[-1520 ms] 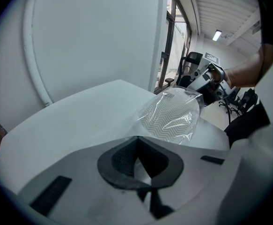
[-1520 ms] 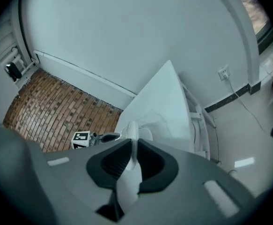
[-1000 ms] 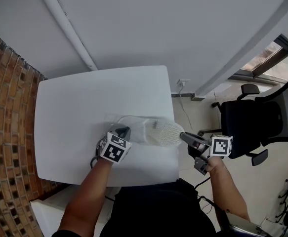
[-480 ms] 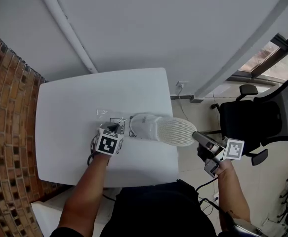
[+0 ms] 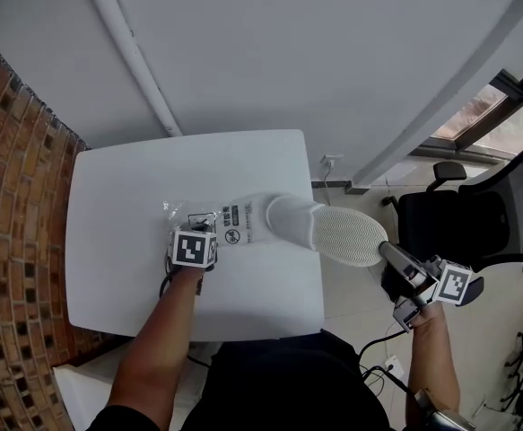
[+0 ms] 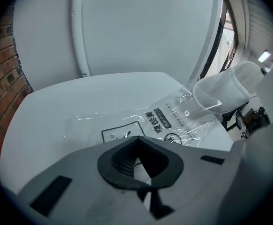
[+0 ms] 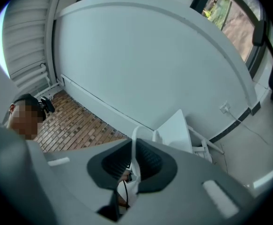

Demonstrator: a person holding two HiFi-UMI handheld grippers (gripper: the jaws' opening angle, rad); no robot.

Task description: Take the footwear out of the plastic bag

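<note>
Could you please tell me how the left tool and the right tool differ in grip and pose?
The left tool pinches the plastic bag; the right tool pinches the white slipper by its edge. The left tool points down at the table; the right tool lies nearly level, beyond the table's edge. Both are closed on something thin.

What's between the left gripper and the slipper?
Only the clear bag, spanning from the left gripper to the slipper, whose toe seems to sit in the bag's mouth. The head view shows it.
</note>
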